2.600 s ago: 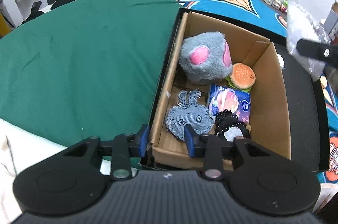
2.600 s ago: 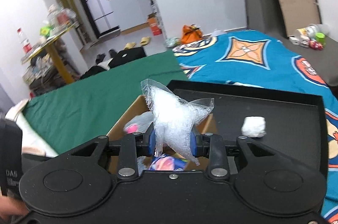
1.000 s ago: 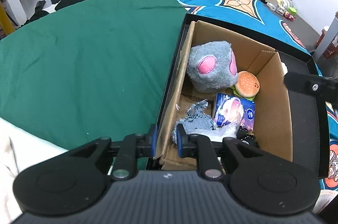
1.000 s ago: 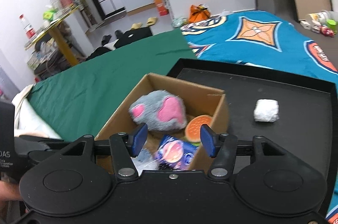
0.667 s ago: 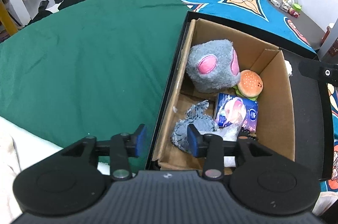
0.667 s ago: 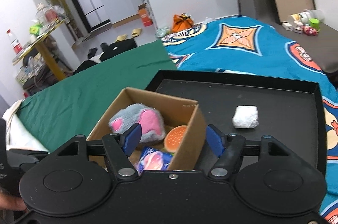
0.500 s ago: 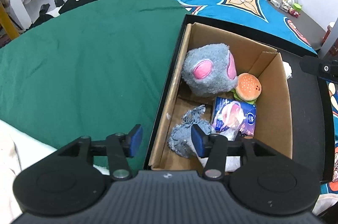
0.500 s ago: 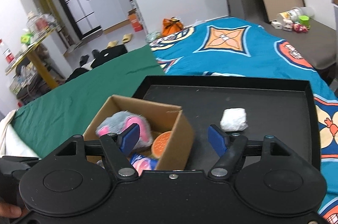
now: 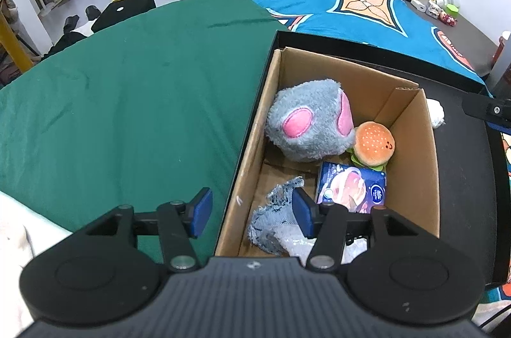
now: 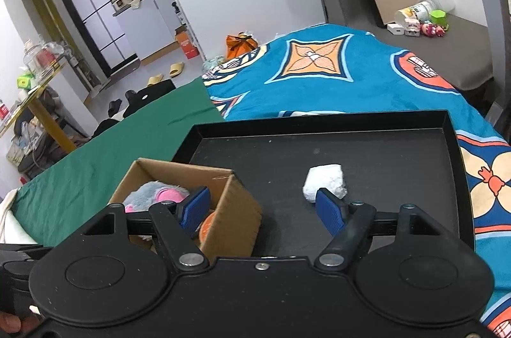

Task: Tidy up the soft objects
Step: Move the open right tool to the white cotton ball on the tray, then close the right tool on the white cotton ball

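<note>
Since the earlier frames, both claws have let go: the left claw [image 9: 252, 212] has come off the near-left wall of the cardboard box [image 9: 412, 153], its jaws just opened, and the right claw [image 10: 263, 212] no longer carries the clear plastic bag [image 9: 295, 242], which now lies crumpled in the box just ahead of the left claw's right finger. Left claw is open, straddling the box's left wall without touching it. Box contents, ahead of it: frayed denim scrap [image 9: 276, 210] nearest, blue packet [image 9: 351, 186] to the right, grey-and-pink plush [image 9: 308, 125] and burger plush [image 9: 373, 143] farther ahead. Right claw is open and empty, swung rightward over the black tray [image 10: 367, 153]; box corner sits between its fingers, and a white wad [image 10: 324, 178] rests on the tray just ahead of its right finger, apart from the box. Tray sits on a bed, across green cloth [image 9: 127, 89] and patterned blue blanket [image 10: 319, 82].
</note>
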A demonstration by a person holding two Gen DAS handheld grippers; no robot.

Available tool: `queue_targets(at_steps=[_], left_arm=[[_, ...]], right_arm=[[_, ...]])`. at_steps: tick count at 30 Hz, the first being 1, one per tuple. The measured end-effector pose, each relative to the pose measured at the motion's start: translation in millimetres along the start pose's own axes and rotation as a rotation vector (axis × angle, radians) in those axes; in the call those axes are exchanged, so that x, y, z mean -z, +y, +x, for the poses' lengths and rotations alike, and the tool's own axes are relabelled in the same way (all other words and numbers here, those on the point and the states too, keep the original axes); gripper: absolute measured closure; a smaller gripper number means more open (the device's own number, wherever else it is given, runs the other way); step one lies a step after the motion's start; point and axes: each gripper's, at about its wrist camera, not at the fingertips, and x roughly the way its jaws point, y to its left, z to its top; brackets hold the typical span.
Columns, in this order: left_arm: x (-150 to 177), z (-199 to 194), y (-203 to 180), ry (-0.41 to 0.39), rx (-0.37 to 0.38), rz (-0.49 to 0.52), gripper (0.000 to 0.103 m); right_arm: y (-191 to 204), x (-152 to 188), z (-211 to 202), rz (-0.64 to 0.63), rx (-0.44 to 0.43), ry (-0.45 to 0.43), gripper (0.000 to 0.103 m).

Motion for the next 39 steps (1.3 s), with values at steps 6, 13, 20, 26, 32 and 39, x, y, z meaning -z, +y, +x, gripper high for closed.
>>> queue_targets(at_steps=[6,13,20,26,32,39], left_arm=[[0.1,4.0,-0.1,0.007,-0.011,0.004,0.049],[-2.2,11.9,1.5,0.010,-0.036,0.001,0.049],[-4.7,19.5,-0.5,0.012,-0.071,-0.004,0.049],[-7.6,24.6,-4.4,0.014,-0.077,-0.004,0.049],[-5.9,24.8,-13.5,0.017,-0.080,0.020,0.049],[-6.4,28.1,-20.7,0.027,-0.076,0.030,0.049]], right_arm=[[-17.3,1.8,9.5,0.011,0.038,0.001,0.031],[-36.7,6.4,24.8,0.015,0.073,0.037,0.031],[-45.7,2.9,47.6,0.010,0.093,0.058,0.032],[-49.6,6.2,65.3,0.004,0.103,0.098,0.033],[-46.7,-2.0,86.1,-0.025,0.118,0.092,0.036],[-44.1,-0.6,98.8,-0.055,0.130,0.126,0.058]])
